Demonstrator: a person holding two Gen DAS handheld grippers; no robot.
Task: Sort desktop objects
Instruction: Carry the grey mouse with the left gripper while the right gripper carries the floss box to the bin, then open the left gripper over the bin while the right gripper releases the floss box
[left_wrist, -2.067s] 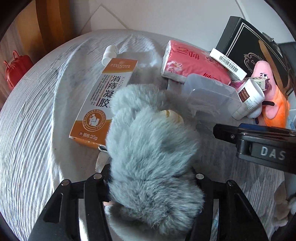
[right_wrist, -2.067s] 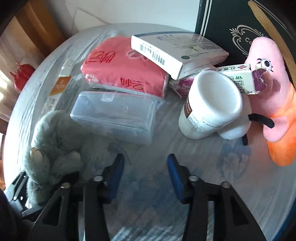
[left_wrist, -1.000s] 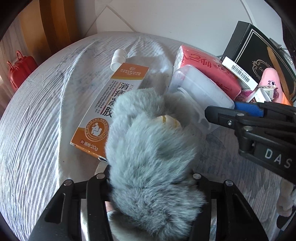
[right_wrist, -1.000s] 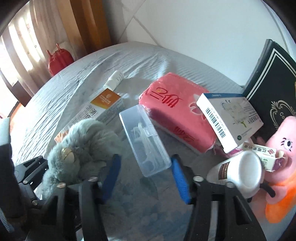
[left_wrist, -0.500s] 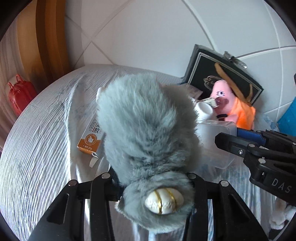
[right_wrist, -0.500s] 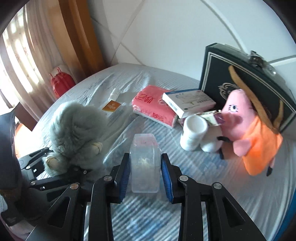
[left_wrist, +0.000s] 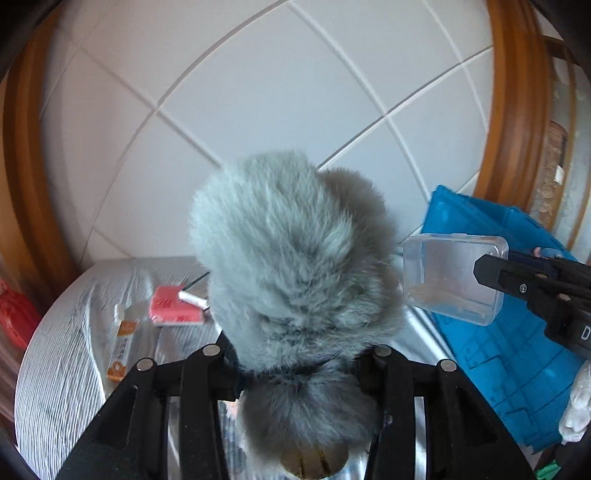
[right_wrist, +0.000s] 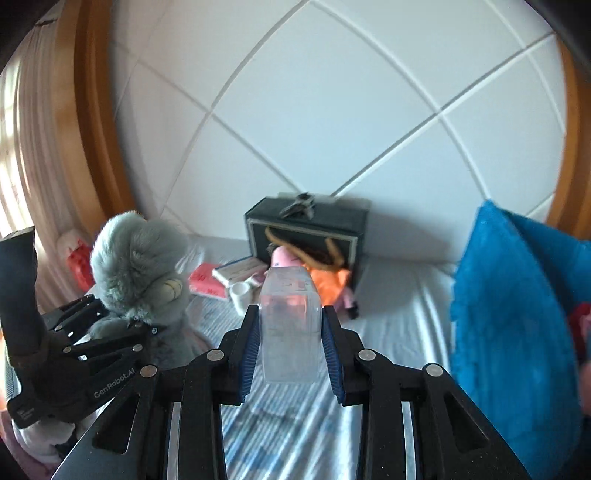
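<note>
Both loads now ride high off the counter, unlike 2.1 s ago | left claw clamped on grey plush; right claw clamped on clear box | step: carry to sorting spot | next: swing toward blue bin, loads near each other | room: open above, bin wall close at right

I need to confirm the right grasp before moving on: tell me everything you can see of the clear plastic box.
The clear box is a small rectangular case of transparent, slightly frosted plastic with rounded corners and a rimmed lid edge. It is lifted off the table, clamped between the right gripper and its blue pads, long axis pointing forward. Its contents are too faint to tell. From the left wrist it shows beside the grey plush, before the blue fabric.
</note>
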